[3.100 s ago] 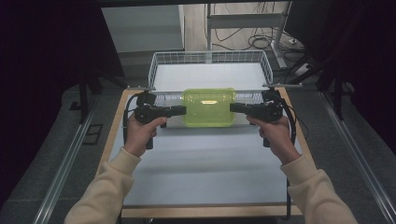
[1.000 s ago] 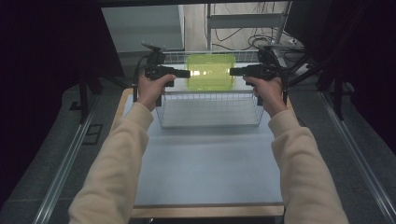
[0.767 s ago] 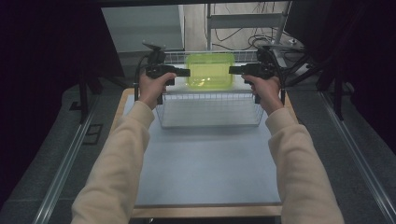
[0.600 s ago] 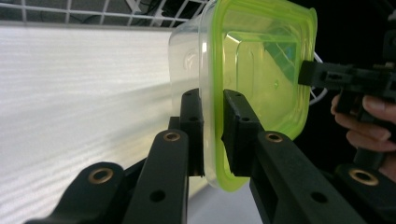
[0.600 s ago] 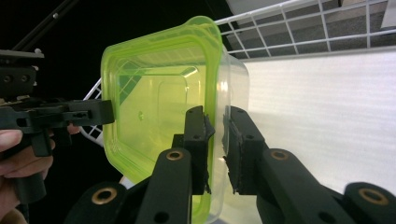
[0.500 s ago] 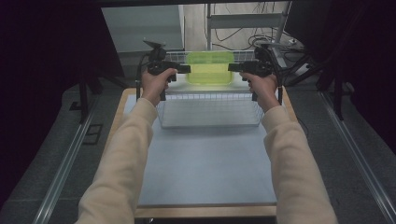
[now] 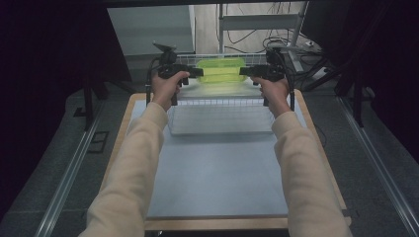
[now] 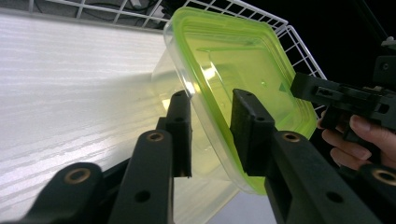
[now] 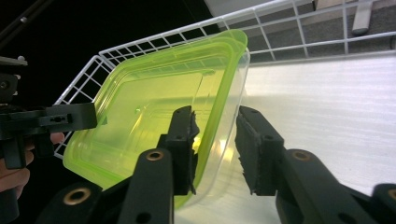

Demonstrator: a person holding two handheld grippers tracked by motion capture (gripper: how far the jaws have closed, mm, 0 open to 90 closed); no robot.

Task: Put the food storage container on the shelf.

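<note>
We have the green-lidded container [image 7: 222,74] over the wire basket [image 7: 222,116], our left gripper [image 8: 210,135] and right gripper [image 9: 215,147] each straddling an end rim, jaws apart (not pinching). It looks light, stiff and slick, so we would grip under the lid lip.
</note>
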